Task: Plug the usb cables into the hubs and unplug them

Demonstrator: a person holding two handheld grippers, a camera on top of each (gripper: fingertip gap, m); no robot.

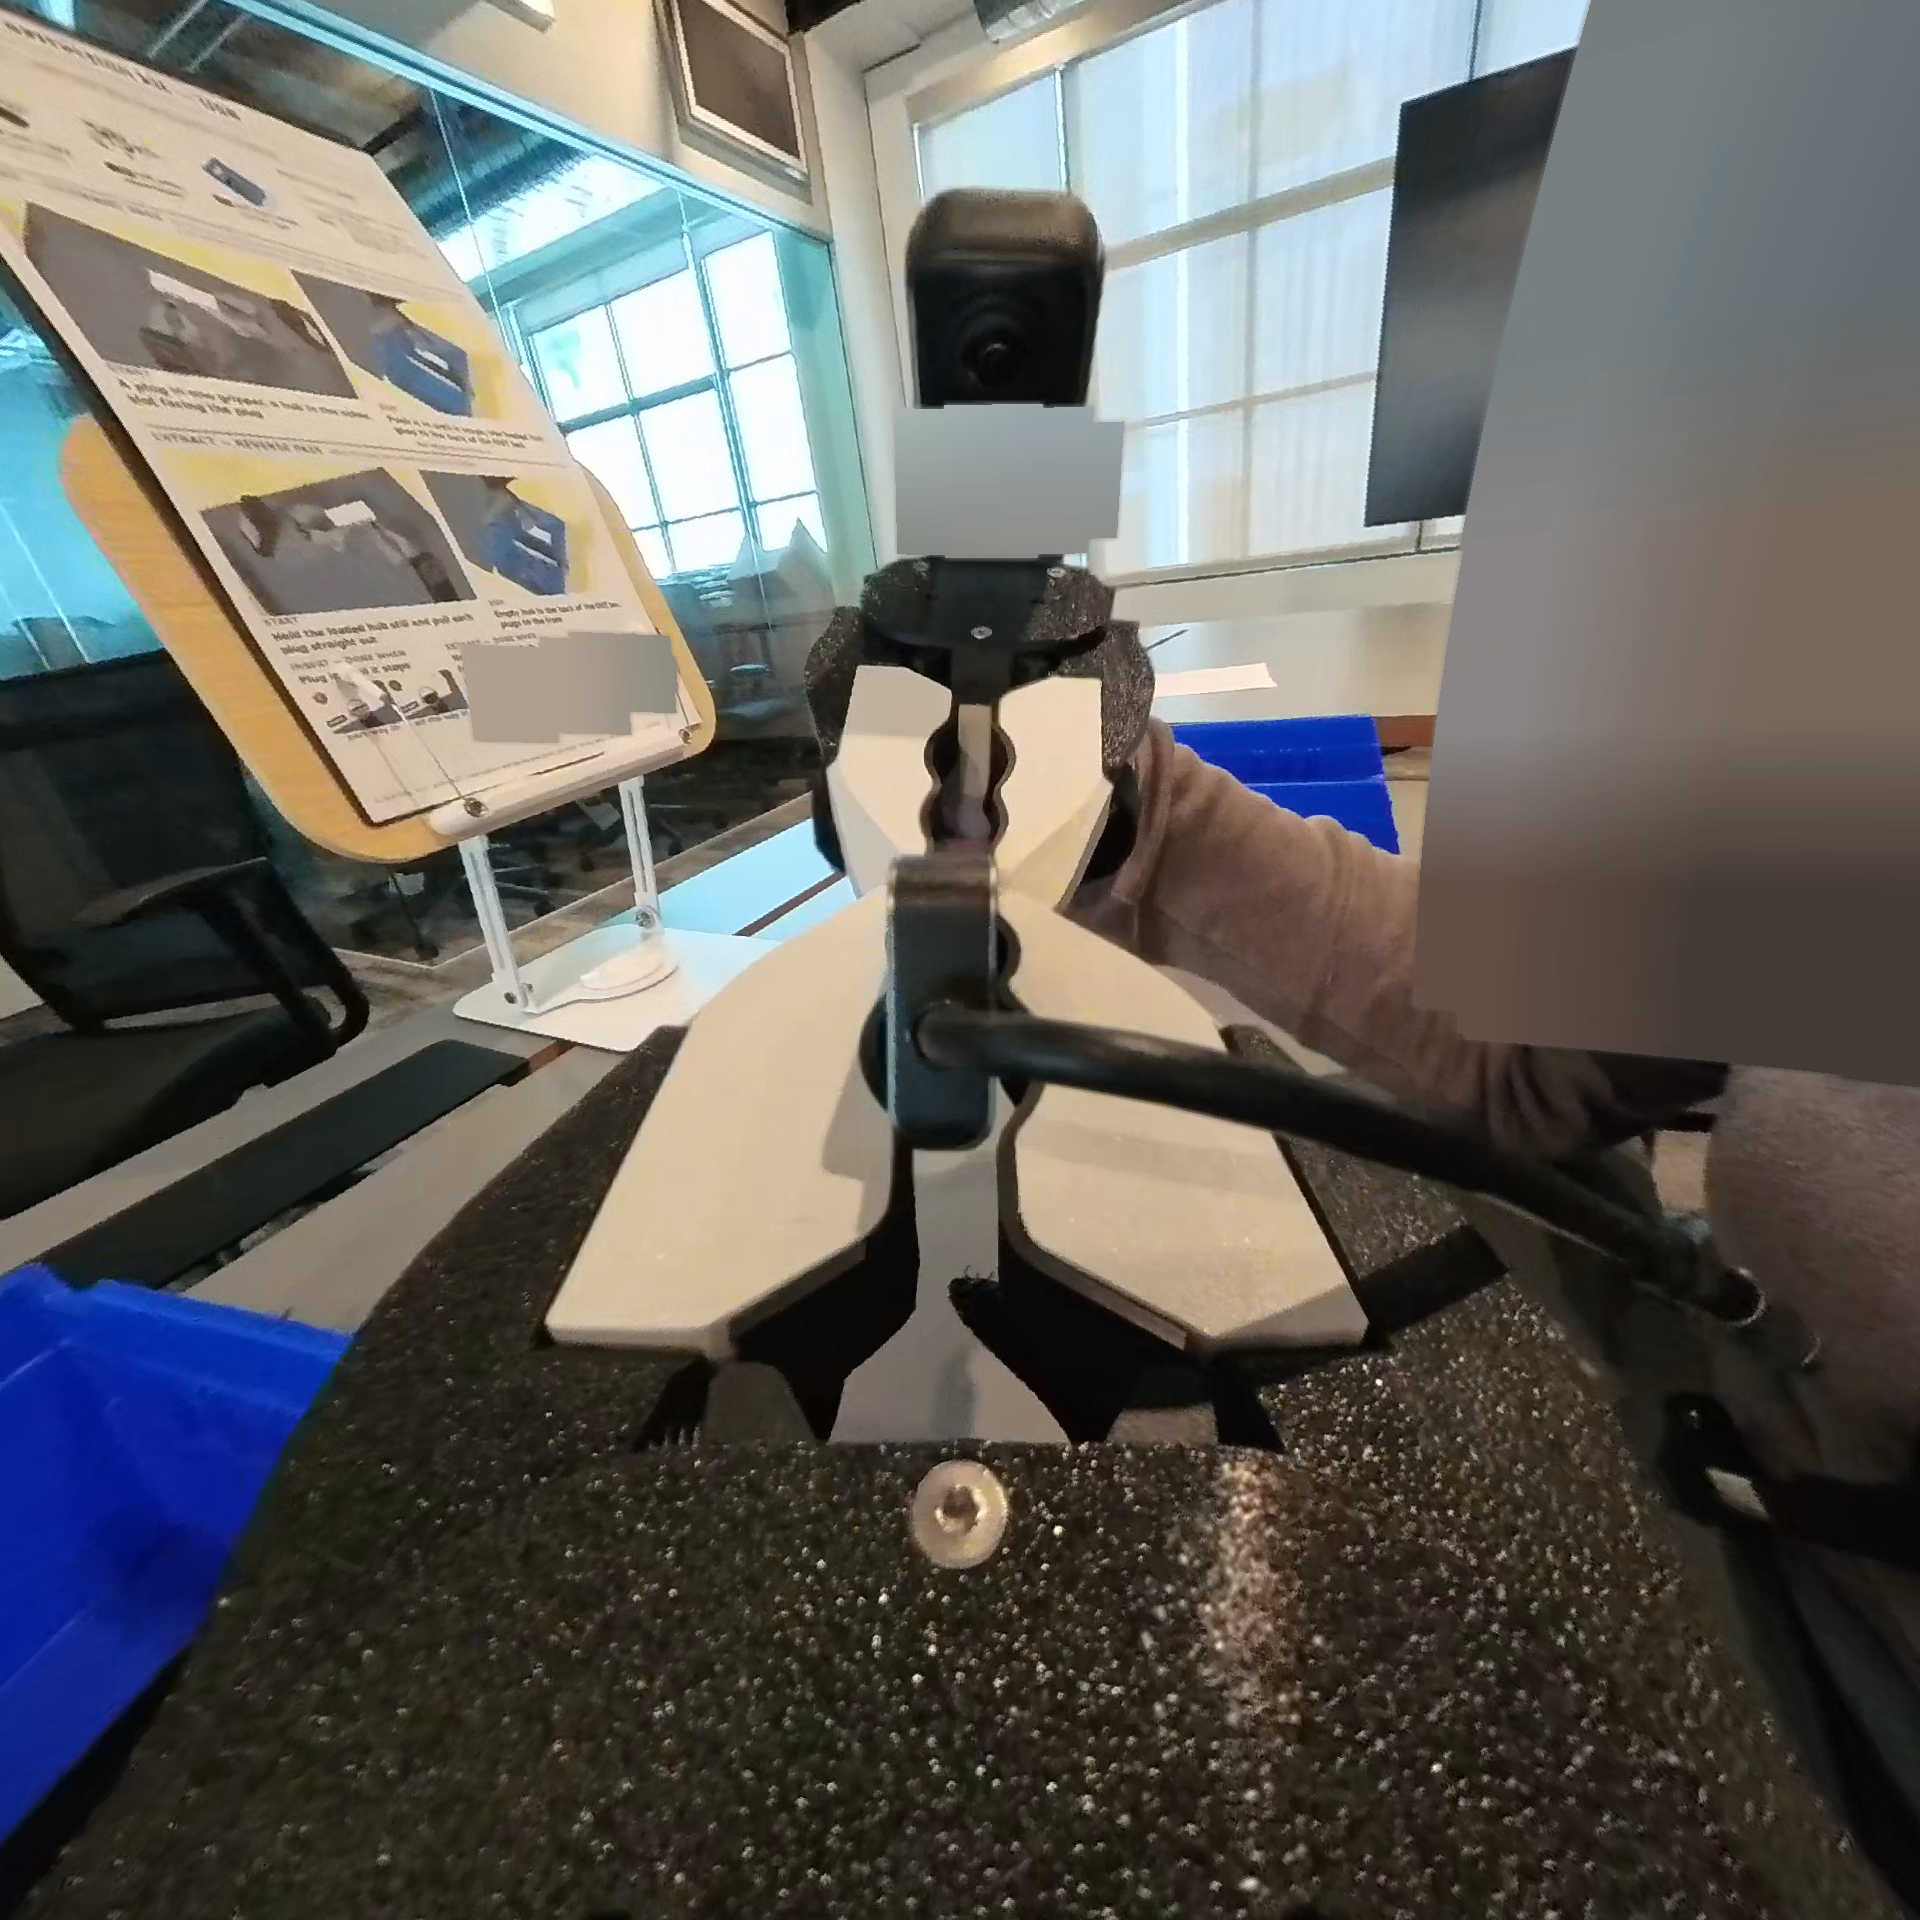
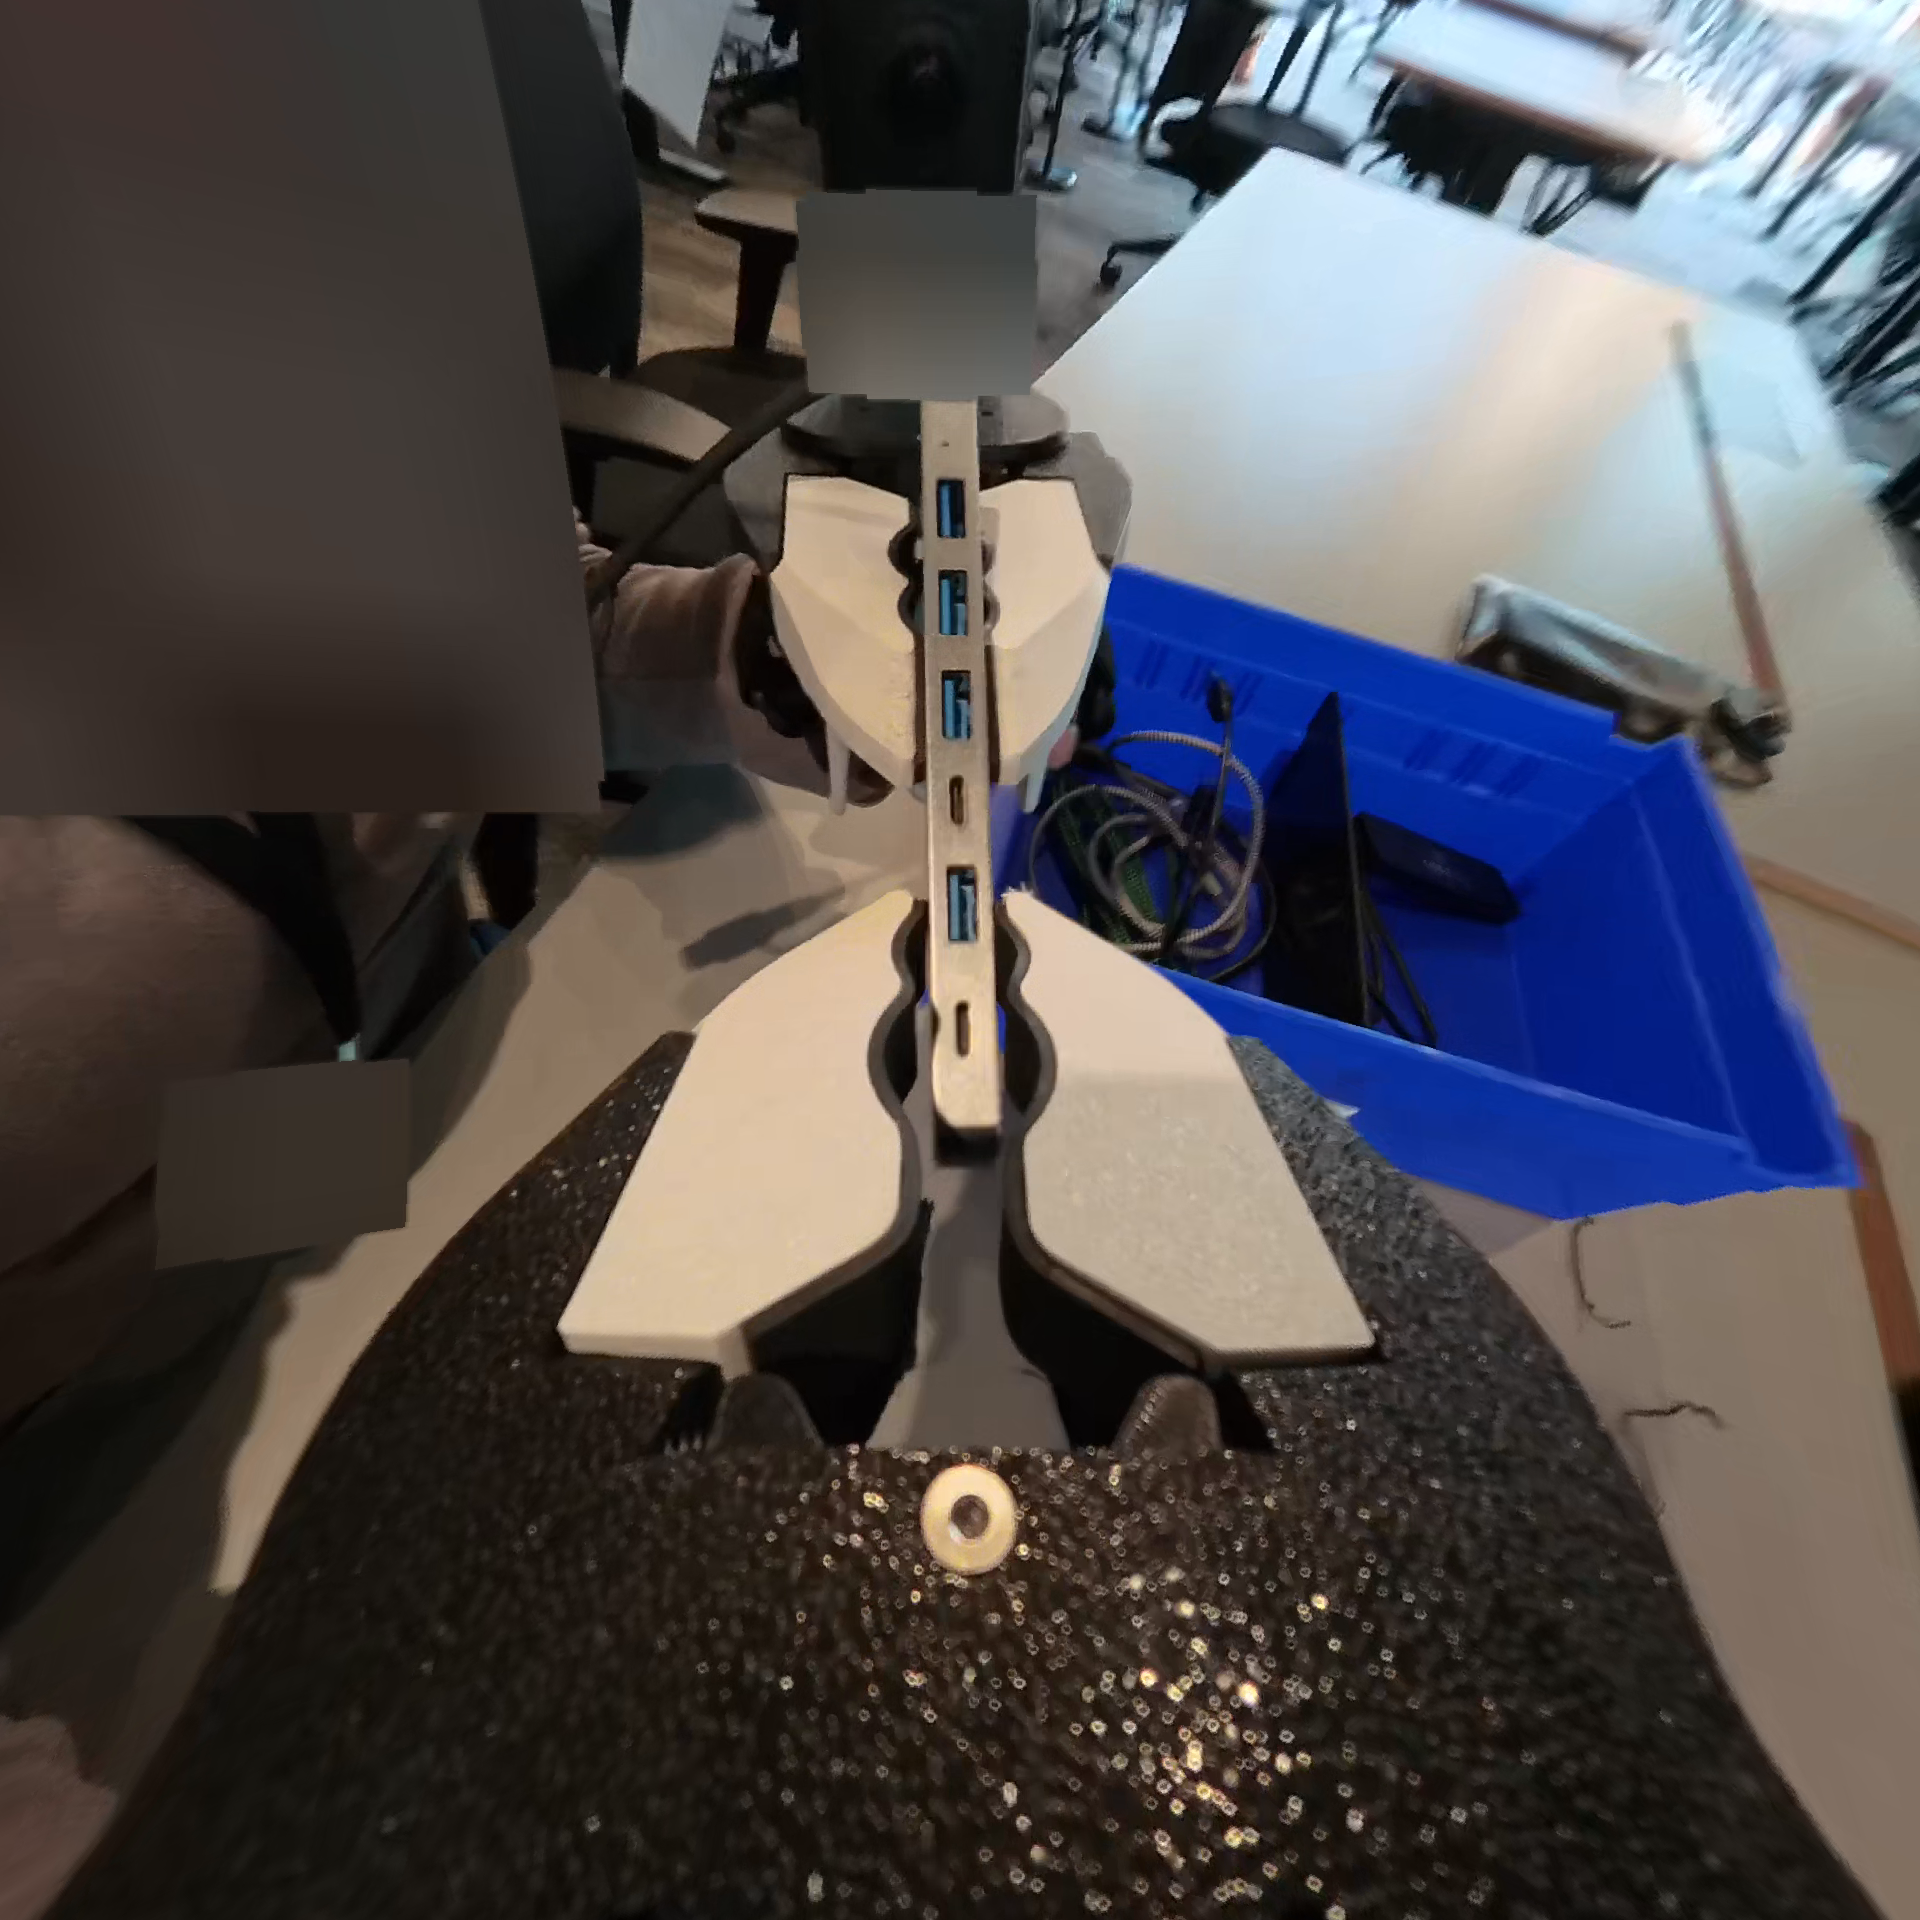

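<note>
A silver USB hub (image 2: 951, 655) with blue ports along its upper edge spans both grippers, and every port I can see is empty. My right gripper (image 2: 961, 914) is shut on its near end. My left gripper (image 1: 945, 904) faces it, tips almost touching, and is shut on the hub's other end (image 1: 940, 966), which looks dark against the windows. A thick black cable (image 1: 1247, 1091) leaves that end and runs off to the right. The left gripper also shows in the right wrist view (image 2: 935, 800), and the right gripper in the left wrist view (image 1: 966, 842).
A blue bin (image 2: 1558, 987) at the right holds coiled cables and a black hub. Another blue bin (image 1: 104, 1507) is at my lower left. An instruction sheet on a stand (image 1: 343, 468) is at the left. A person's sleeve (image 1: 1247, 883) is at the right. The tips of both grippers are at nearly the same place.
</note>
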